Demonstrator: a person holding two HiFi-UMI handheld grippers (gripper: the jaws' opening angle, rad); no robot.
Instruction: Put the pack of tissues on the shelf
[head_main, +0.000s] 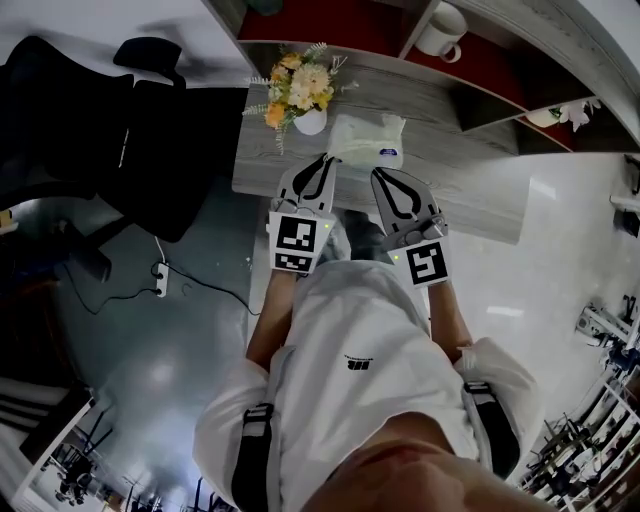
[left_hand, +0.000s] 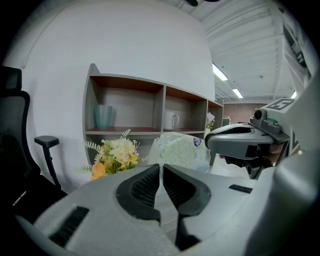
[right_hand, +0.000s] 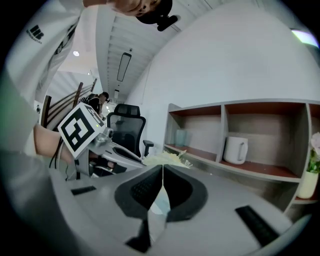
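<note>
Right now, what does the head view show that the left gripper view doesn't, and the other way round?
Only the head view: the power strip on the floor, the person's white shirt and the marker cube on the left gripper.
Only the left gripper view: the teal cup and the ceiling lights.
Both: the pack of tissues, the flowers, the white mug, the shelf, the black chair and the right gripper.
</note>
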